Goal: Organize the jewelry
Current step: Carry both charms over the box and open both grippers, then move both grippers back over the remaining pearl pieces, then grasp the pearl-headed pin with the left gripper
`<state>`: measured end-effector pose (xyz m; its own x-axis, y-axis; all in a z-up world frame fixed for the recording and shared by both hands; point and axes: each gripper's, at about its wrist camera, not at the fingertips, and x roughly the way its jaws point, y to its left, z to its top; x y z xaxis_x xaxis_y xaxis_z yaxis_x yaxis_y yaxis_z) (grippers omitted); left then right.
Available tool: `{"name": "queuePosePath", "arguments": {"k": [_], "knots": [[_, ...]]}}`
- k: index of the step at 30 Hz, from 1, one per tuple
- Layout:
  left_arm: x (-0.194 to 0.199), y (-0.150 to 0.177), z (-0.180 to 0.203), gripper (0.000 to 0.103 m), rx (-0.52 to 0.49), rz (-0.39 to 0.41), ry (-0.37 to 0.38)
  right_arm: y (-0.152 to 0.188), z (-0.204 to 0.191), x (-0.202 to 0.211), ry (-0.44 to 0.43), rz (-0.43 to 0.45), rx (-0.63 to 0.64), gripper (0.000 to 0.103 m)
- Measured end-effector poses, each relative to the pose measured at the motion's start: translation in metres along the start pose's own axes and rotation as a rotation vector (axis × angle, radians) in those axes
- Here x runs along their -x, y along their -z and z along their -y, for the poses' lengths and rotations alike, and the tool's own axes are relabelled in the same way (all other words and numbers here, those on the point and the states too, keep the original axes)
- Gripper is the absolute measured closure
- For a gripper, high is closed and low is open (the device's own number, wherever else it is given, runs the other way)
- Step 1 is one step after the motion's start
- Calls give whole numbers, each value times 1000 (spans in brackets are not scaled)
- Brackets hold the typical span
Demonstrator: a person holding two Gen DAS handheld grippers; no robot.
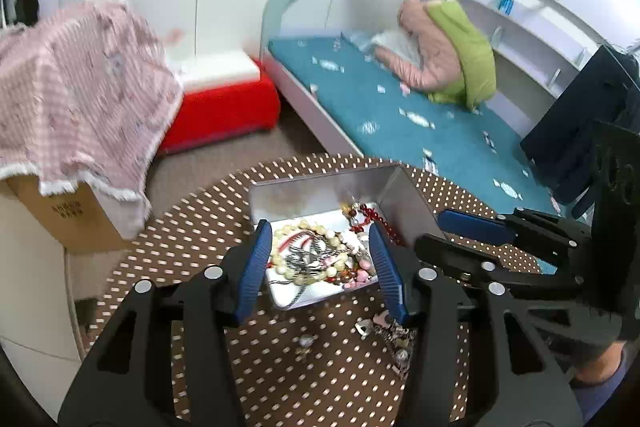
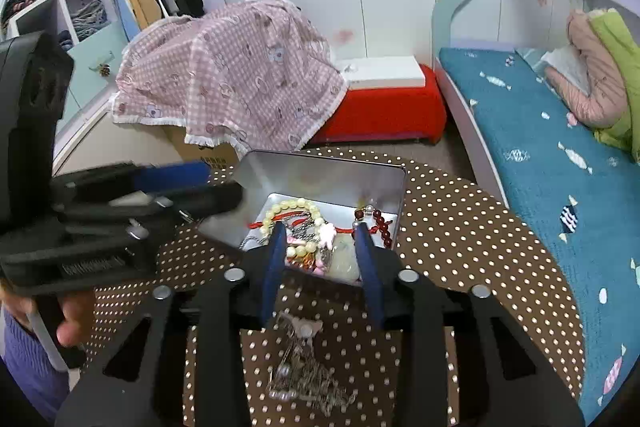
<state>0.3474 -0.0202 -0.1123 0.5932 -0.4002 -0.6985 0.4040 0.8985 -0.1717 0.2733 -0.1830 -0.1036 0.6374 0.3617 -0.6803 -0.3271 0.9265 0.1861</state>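
Jaws parted and empty on both left gripper (image 1: 320,251) and right gripper (image 2: 320,247), poised over loose silver jewelry (image 2: 308,367) on the dotted table (image 2: 460,247), likely for gathering into the open tin (image 2: 320,175) of beads beyond.

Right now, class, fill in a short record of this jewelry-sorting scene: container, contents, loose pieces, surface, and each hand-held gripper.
container: open rectangular silver metal tin, lid up
contents: cream pearl bead bracelet, dark red bead string, tangled silver chains
loose pieces: silver chain jewelry with pearls on the table in front of the tin
surface: round brown table with white dots
left hand-held gripper: open, holding nothing
right hand-held gripper: open, holding nothing
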Motion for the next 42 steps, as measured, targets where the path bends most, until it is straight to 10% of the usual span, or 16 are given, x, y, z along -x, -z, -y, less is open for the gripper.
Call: {"name": "queuePosePath", "arguments": {"k": [10, 22, 42], "knots": [[49, 58, -9, 32, -33, 71, -68, 42, -3, 32, 31, 19, 18, 55], [4, 107, -9, 32, -19, -50, -85, 86, 1, 12, 18, -62, -36, 50], [-49, 98, 13, 76, -113, -123, -113, 100, 8, 10, 9, -78, -36, 44]]}}
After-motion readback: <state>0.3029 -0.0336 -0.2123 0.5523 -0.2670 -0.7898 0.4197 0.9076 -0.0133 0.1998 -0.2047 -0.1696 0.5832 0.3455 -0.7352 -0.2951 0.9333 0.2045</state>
